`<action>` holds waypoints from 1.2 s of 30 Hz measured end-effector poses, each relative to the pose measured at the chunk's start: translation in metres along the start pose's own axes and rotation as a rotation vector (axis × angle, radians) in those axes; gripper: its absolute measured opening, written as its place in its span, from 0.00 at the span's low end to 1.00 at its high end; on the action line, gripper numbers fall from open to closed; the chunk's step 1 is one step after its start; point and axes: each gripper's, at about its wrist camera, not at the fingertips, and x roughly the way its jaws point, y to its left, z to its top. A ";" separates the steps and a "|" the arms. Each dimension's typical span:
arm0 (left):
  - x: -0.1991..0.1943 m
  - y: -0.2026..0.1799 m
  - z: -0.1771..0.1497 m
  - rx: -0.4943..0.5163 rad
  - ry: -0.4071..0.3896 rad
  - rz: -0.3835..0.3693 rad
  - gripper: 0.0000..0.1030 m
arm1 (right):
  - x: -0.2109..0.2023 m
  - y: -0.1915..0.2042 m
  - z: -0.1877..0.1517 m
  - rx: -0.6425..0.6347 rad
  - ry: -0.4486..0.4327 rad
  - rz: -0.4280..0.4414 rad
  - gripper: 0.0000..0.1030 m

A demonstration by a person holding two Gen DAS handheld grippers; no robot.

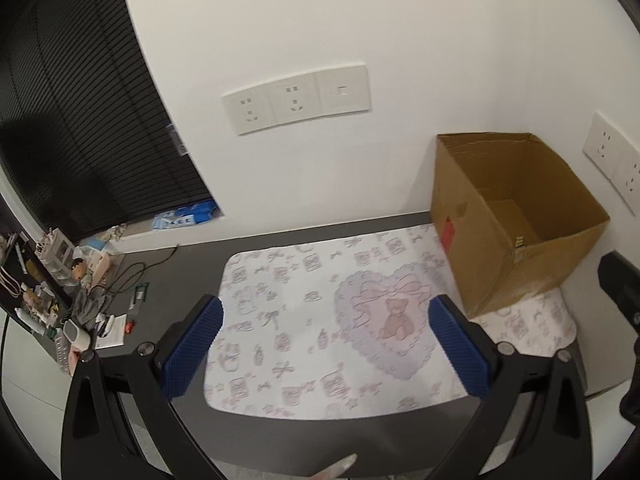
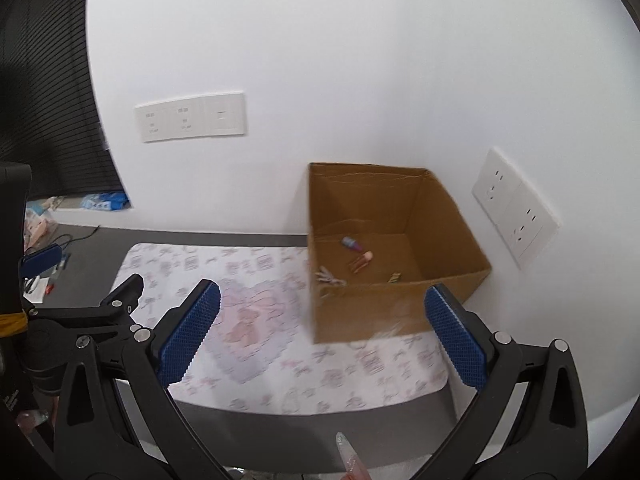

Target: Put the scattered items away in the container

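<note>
At the far right corner of the dark table, against the white wall, stands the open cardboard box, its near side resting on the patterned mat. I take that box as my landmark. Inside it, on the floor, I can see a small blue-and-pink bottle-like item toward the back left, a pinkish little figure just in front of it, a pale stringy piece by the near left wall, and a small yellowish scrap near the front wall; they are too small for me to name more surely.

Left of the box, my left gripper hangs over the mat with its blue pads spread wide and nothing between them. My right gripper sits in front of the box, jaws likewise wide apart and empty, the right pad lying before the box's near right corner.

The mat left of the box carries a heart with a teddy bear printed on it. Far to the left of the box, at the table's edge, lies a clutter of odds and ends with a cable. On the wall above and left of the box is a socket panel.
</note>
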 end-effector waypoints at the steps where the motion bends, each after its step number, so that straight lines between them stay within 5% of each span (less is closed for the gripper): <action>1: -0.004 0.006 -0.004 -0.002 0.001 0.004 1.00 | -0.007 0.009 -0.002 -0.002 -0.001 0.008 1.00; 15: -0.063 0.040 -0.024 -0.059 -0.059 0.006 1.00 | -0.058 0.057 -0.013 -0.072 -0.040 0.029 1.00; 23: -0.075 0.023 -0.025 -0.043 -0.059 -0.017 1.00 | -0.075 0.036 -0.011 -0.069 -0.052 0.008 1.00; 29: -0.081 -0.003 -0.020 -0.018 -0.063 0.033 1.00 | -0.084 0.011 -0.009 -0.052 -0.071 -0.019 1.00; 36: -0.085 -0.023 -0.017 -0.048 -0.061 -0.062 1.00 | -0.087 -0.022 -0.008 -0.047 -0.077 -0.050 1.00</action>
